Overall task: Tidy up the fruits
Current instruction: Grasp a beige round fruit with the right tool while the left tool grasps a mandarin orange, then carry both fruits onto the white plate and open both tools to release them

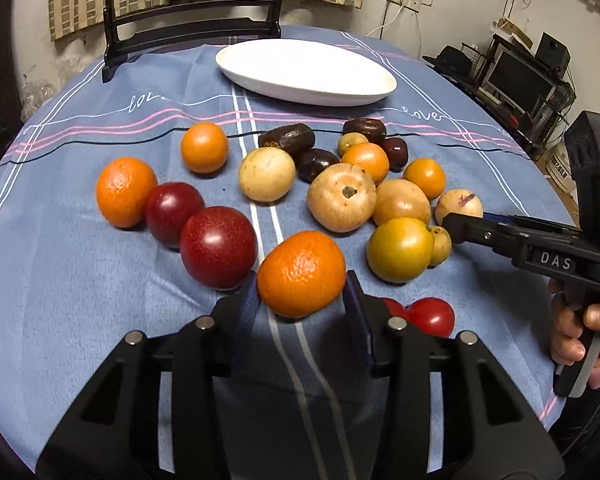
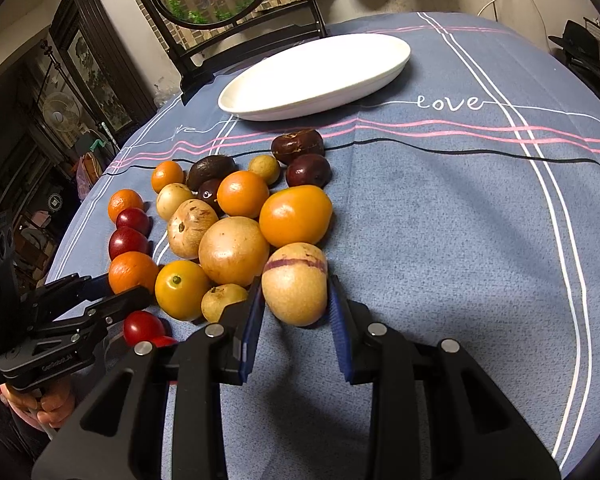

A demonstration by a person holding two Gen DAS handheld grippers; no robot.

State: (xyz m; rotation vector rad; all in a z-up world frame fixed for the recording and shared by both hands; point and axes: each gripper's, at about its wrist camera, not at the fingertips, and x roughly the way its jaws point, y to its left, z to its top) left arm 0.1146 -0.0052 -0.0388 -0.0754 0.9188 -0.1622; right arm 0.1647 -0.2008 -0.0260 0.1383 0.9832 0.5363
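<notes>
2 grippers (image 1: 302, 294) (image 2: 296, 312) (each around fruit)

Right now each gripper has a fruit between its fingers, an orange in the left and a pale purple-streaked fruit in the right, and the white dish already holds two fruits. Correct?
Not quite: the white dish holds nothing, as both wrist views show. The rest stands: left gripper around the orange, right gripper on the pale streaked fruit.

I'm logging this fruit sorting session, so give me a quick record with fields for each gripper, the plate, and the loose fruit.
left gripper: closed on an orange mandarin, pads against its sides
right gripper: closed on a pale yellow fruit with a purple stripe
white oval plate: at the far side of the table, nothing in it
loose fruit: a cluster on the blue tablecloth, including dark red plums, orange tomatoes, dark brown fruits, red cherry tomatoes
</notes>
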